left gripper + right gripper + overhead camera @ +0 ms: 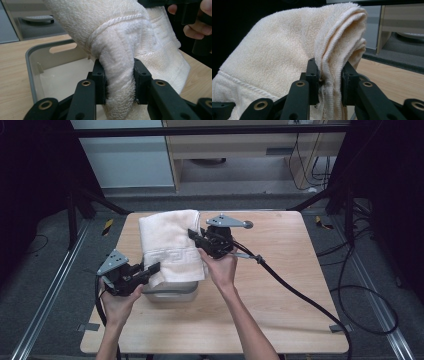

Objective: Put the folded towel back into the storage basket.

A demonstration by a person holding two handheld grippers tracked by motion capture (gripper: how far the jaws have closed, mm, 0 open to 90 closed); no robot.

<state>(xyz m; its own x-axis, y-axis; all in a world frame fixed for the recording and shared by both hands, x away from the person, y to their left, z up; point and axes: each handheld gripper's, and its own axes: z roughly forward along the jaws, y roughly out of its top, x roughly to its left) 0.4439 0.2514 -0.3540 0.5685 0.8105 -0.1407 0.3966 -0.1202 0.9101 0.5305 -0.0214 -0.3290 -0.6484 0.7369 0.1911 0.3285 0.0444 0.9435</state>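
Holding a folded white towel (167, 242) between them, both grippers are pinching it above a grey plastic bin (172, 292) that sits on the wooden table (280, 285), towards its near-left part. The left gripper (152, 268) has its jaws pressed onto a rolled fold of the towel's near end; in the left gripper view the terry bulges between them (119, 82), with the bin's pale inside and handle slot (62, 47) just behind. The right gripper (192, 234) clamps the towel's right-hand edge farther from the person, and in the right gripper view several layers of cloth (329, 75) are squeezed between its jaws.

The towel drapes from the far edge of the table towards the bin, its near end hanging over the bin's opening. The step in hand looks like carrying the folded towel to the bin and lowering it inside.

The next move probably calls for bringing the far end forward over the opening, keeping both grips level so the folds do not slip apart, then sinking the bundle between the walls before either pair of jaws lets go. The towel seems wider than the bin, so it may need tucking.
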